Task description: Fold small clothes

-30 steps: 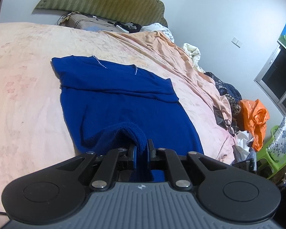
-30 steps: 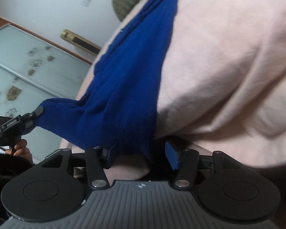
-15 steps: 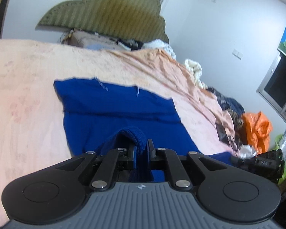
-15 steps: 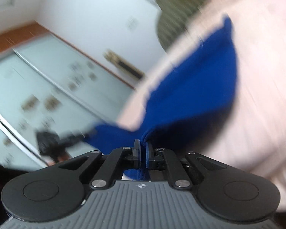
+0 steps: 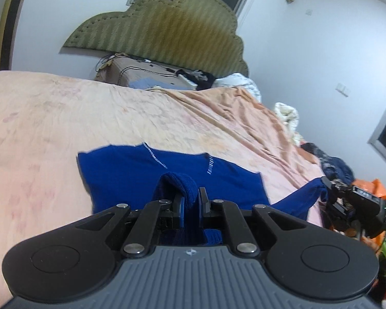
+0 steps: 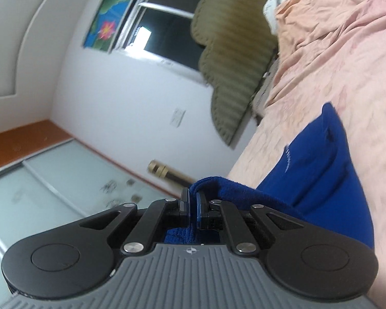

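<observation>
Both grippers, left [image 5: 191,200] and right [image 6: 192,204], pinch the blue top's [image 5: 131,172] hem off the bed [image 5: 64,118]; next, judging, carry it toward twelve o'clock to halve it.

Beyond the blue garment [image 5: 131,177], the peach blanket [image 5: 64,118] lies bare and open to the left and ahead, up to the box [image 5: 131,74] and dark clutter [image 5: 200,77] under the green headboard [image 5: 167,25]. The bed's right edge is crowded with heaped clothes [image 5: 334,164] and what seems an orange bag [image 5: 378,188], blurred there.
</observation>
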`<state>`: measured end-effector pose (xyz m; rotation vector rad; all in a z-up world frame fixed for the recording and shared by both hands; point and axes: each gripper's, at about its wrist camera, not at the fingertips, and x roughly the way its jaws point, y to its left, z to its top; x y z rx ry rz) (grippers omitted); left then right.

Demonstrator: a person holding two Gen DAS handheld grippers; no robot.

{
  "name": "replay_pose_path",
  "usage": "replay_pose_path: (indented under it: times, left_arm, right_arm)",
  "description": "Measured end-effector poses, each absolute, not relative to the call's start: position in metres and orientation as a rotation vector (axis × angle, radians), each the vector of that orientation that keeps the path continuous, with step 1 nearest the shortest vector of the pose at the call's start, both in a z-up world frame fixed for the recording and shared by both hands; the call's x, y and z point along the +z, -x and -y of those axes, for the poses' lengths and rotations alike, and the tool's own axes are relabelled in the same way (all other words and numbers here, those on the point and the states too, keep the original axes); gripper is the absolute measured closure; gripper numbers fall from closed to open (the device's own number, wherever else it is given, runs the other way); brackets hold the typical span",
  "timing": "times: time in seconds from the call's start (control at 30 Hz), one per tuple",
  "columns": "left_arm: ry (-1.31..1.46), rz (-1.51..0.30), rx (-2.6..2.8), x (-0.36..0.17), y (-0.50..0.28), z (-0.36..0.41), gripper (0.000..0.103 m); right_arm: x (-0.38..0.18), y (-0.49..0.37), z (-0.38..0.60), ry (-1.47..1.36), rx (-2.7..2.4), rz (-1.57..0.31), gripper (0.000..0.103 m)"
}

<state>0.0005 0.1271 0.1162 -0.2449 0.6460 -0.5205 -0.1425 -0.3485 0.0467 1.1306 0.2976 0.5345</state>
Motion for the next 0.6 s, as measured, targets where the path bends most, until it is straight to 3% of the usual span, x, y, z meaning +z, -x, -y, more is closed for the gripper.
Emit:
replay_pose_path:
  times: [0.27, 0.5, 0.6]
  left_arm:
    - [0.185, -0.662, -0.434, 0.096, -0.091, -0.103, 0.094]
    - [0.119, -0.779, -0.313, 0.043, -0.172, -0.079, 0.091]
    - [0.160, -0.860, -0.271, 0.022, -0.195, -0.085, 0.089]
  right_arm:
    - [0.026, 0.061, 0.354, -1.177, 0.408, -0.331, 0.093]
    - [-0.003, -0.020, 0.356, -1.188, 0.276, -0.417, 0.093]
    - [-0.022, -0.051, 0.352, -1.159, 0.186, -0.492, 0.087]
